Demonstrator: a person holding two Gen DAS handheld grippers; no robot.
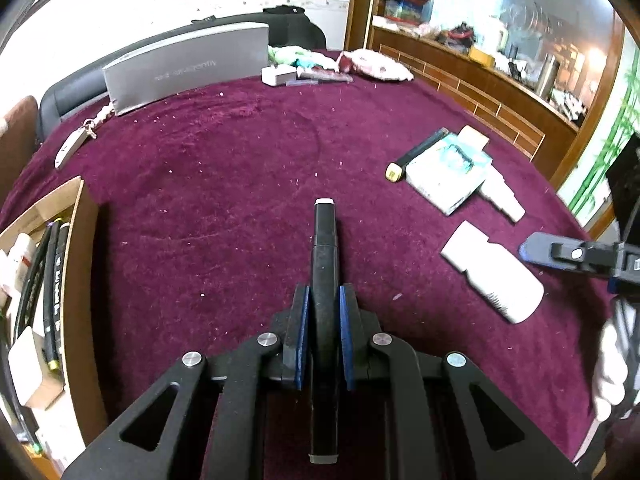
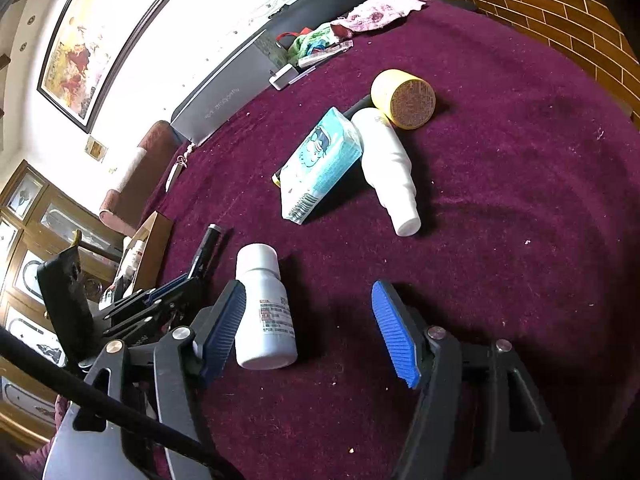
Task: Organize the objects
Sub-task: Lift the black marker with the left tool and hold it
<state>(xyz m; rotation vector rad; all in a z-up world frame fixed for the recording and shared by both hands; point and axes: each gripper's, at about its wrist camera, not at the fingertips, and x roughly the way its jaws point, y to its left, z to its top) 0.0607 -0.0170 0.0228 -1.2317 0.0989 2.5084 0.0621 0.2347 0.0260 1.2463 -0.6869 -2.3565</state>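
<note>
Now left hand-held gripper [image 1: 324,336] clamps black marker [image 1: 325,264] w/ white cap; right hand-held gripper [image 2: 310,330] wide.

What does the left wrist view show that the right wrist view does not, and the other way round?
Only the left wrist view shows the black markers standing inside the cardboard box, and the yellow end of a marker beside the tissue pack.

Only the right wrist view shows the yellow jar and the framed painting.

Both show the left gripper shut on a black marker, the white pill bottle, the right gripper and the silver box.
</note>
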